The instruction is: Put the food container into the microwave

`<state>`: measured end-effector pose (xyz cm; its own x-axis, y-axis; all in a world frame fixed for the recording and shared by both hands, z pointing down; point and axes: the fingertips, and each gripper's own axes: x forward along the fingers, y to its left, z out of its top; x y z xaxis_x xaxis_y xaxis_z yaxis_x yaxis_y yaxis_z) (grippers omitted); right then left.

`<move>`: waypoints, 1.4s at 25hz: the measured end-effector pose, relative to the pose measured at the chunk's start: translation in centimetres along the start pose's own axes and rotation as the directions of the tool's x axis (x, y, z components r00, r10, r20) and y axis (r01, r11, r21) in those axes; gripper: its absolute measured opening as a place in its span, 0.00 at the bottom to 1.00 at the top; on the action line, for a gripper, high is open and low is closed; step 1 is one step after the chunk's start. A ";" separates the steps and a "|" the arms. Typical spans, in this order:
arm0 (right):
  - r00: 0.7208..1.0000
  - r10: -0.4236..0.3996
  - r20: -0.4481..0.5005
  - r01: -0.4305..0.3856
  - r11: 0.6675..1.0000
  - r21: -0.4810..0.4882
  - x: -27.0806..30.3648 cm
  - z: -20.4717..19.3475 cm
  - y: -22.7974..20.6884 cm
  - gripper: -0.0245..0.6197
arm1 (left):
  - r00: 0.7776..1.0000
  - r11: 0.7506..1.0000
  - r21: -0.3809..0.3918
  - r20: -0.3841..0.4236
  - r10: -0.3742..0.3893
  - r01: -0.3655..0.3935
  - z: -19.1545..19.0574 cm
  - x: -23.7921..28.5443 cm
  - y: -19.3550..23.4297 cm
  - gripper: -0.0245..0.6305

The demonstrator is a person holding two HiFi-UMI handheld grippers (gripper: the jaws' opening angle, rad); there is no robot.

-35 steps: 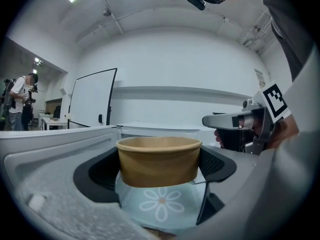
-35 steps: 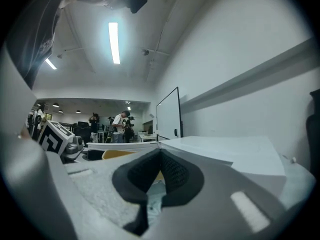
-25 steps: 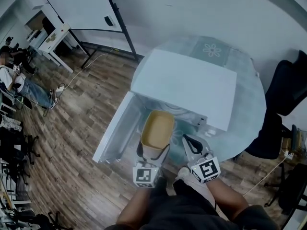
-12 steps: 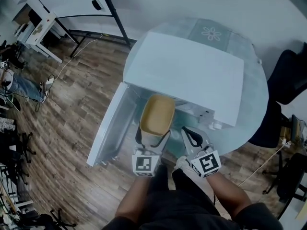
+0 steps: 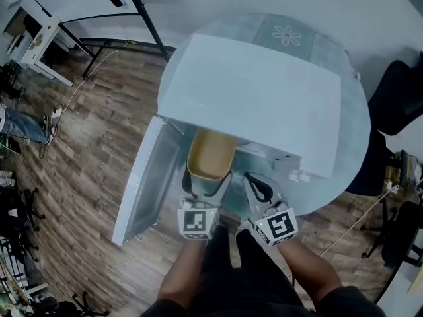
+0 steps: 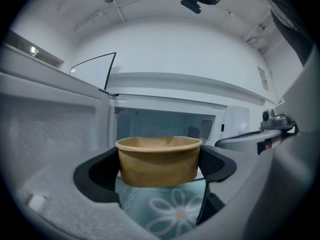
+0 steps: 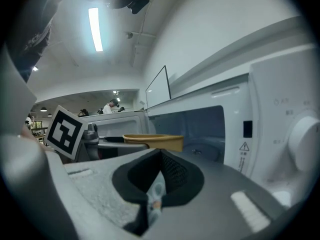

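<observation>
Before microwave point(image 5: 264, 104), food container point(image 5: 211, 156), open door point(image 5: 142, 177) leftward.

The white box-shaped microwave point(image 5: 258, 104) stands on the round glass table point(image 5: 357, 144), its door point(image 5: 140, 177) swung open to the left. The tan paper food container point(image 5: 211, 152) sits between the left gripper's point(image 5: 207, 180) jaws at the oven's open mouth. The right gripper point(image 5: 259, 191) is just right of it, before the control panel point(image 5: 294, 167).
</observation>
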<state>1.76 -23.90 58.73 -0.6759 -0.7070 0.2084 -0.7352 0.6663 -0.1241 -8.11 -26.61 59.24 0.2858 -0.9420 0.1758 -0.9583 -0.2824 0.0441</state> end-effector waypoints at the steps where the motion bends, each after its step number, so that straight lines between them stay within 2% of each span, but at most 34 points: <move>1: 1.000 -0.003 0.000 0.003 1.000 -0.001 0.3 -0.2 -0.1 0.03 | 1.000 1.000 -0.009 0.001 -0.004 0.004 -0.2 0.4 0.0 0.80; 9: 0.999 -0.034 -0.014 0.034 0.999 0.033 1.1 -1.9 -1.0 0.03 | 1.000 1.000 -0.015 0.000 -0.024 0.024 -1.4 3.4 -0.2 0.80; 22: 0.996 -0.088 -0.013 0.089 0.995 0.044 2.9 -2.7 -3.9 0.03 | 0.999 0.998 0.047 0.023 -0.036 0.035 -1.8 8.9 0.4 0.80; 28: 0.994 -0.107 -0.024 0.108 0.993 0.040 3.3 -3.0 -5.1 0.03 | 0.999 0.995 0.089 -0.009 -0.042 0.042 -2.9 11.1 0.3 0.80; 35: 0.992 -0.125 -0.020 0.126 0.991 0.041 3.8 -2.4 -6.2 0.03 | 0.998 0.995 0.080 -0.052 -0.047 0.051 -4.5 13.2 0.1 0.80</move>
<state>3.85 -30.11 62.64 -0.5772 -0.7800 0.2418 -0.8161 0.5617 -0.1363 -4.44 -38.24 65.99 0.3299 -0.9169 0.2247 -0.9386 -0.3440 -0.0256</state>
